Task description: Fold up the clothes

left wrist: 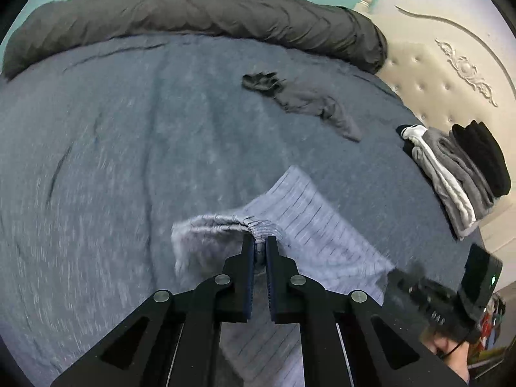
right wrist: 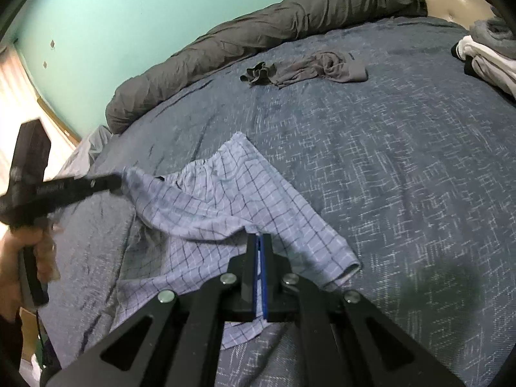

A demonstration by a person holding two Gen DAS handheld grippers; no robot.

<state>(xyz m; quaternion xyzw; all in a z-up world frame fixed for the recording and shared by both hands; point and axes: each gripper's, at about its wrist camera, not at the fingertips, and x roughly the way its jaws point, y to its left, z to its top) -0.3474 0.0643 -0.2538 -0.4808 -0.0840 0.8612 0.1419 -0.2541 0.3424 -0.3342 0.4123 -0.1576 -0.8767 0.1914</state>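
garment: I'm working the checked shorts (right wrist: pixel 225 200), pale blue with dark grid lines, lying on the bed (right wrist: pixel 403 167) right under and ahead of both claws.
left claw (left wrist: pixel 260 242): pinching shut on the gathered waistband; the bunched elastic is sitting between the pads and lifting off the bed.
right claw (right wrist: pixel 259 240): jaws clamped together on a fold of the same cloth near a leg, blue pads nearly meeting.
key relation: I'm holding both grips on one garment, so the stretch of fabric between the claws is what the coming fold looks to turn on. Seen from the right claw, the left claw (right wrist: pixel 109 182) is sitting up and to its left, with cloth draped between them.
long axis: I'm reading it as running from the waistband at the left claw out to the leg hem (right wrist: pixel 350 266) just right of the right claw. One corner is pointing forward, away from both.
nearer hand: the right claw is closer to the hem, the left to the waistband.
open room: bare bed ahead and left of the left claw, plenty for laying it flat.
obstacles: grey crumpled garment (left wrist: pixel 309 103) well ahead; folded stack (left wrist: pixel 458 167) off to the right near the headboard (left wrist: pixel 451 74); rolled dark duvet (left wrist: pixel 193 16) along the far edge. All well apart from the shorts.
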